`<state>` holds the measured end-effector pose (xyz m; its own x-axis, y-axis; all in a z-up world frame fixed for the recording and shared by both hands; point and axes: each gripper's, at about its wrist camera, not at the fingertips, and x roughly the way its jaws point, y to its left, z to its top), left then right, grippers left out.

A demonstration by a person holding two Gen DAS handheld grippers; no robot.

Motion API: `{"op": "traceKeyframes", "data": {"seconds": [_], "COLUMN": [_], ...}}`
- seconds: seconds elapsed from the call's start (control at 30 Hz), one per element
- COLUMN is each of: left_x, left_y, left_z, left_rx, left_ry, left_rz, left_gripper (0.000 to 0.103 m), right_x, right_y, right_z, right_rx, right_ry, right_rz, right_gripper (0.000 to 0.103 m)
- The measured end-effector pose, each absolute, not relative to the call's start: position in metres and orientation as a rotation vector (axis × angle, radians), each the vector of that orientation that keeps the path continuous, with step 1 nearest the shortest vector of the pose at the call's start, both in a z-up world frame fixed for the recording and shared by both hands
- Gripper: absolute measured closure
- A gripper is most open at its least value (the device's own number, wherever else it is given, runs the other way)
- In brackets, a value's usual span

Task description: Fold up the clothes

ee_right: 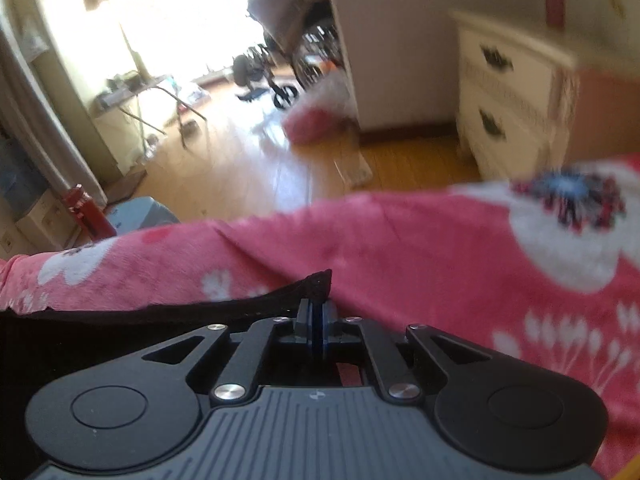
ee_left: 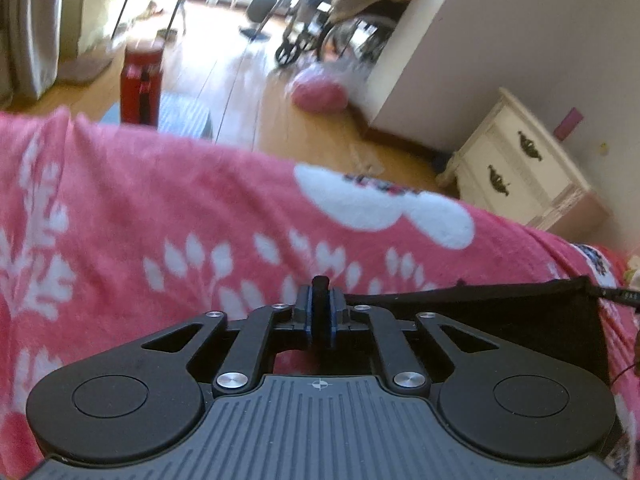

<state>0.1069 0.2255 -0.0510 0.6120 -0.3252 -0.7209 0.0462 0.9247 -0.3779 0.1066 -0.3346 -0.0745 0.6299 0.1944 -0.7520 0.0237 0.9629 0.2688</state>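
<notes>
Both grippers, left [ee_left: 320, 312] and right [ee_right: 318, 320], pinched corners of the black cloth [ee_right: 120, 320] stretched over the pink blanket [ee_left: 160, 208], where a loosening grip could drop it.

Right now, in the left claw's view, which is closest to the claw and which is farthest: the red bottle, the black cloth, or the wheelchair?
1. Black cloth: pinched in the left claw, trailing right.
2. Red bottle: on the floor past the pink blanket, upper left.
3. Wheelchair: far back, top centre.
</notes>
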Motion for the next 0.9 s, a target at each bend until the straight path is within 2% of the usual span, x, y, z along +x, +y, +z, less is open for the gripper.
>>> {"op": "traceKeyframes", "data": {"seconds": [0.07, 0.13, 0.2, 0.4, 0.6, 0.73, 0.9], "left_x": [0.107, 0.104, 0.096, 0.068, 0.019, -0.016, -0.058], "left_y": [0.231, 0.235, 0.241, 0.256, 0.233, 0.219, 0.228], "left_z": [-0.051, -0.044, -0.032, 0.011, 0.049, 0.034, -0.011], "left_rx": [-0.373, -0.377, -0.37, -0.353, -0.15, -0.109, -0.282], "left_ry": [0.901, 0.894, 0.866, 0.774, 0.811, 0.934, 1.08], "left_rz": [-0.21, -0.195, -0.172, -0.18, -0.377, -0.401, -0.355], "left_gripper": [0.081, 0.066, 0.062, 0.06, 0.057, 0.057, 0.057], "right_x": [0.105, 0.098, 0.082, 0.008, -0.098, -0.152, -0.183], "right_y": [-0.343, -0.353, -0.361, -0.38, -0.365, -0.347, -0.334], "right_z": [-0.078, -0.074, -0.063, -0.018, 0.029, 0.037, 0.001], "right_rx": [0.328, 0.378, 0.388, 0.331, -0.012, -0.059, 0.2], "right_ry": [0.9, 0.885, 0.857, 0.774, 0.72, 0.733, 0.799], "right_rz": [0.093, 0.073, 0.044, -0.037, -0.152, -0.142, -0.118], "right_gripper": [0.09, 0.08, 0.076, 0.076, 0.076, 0.076, 0.076]}}
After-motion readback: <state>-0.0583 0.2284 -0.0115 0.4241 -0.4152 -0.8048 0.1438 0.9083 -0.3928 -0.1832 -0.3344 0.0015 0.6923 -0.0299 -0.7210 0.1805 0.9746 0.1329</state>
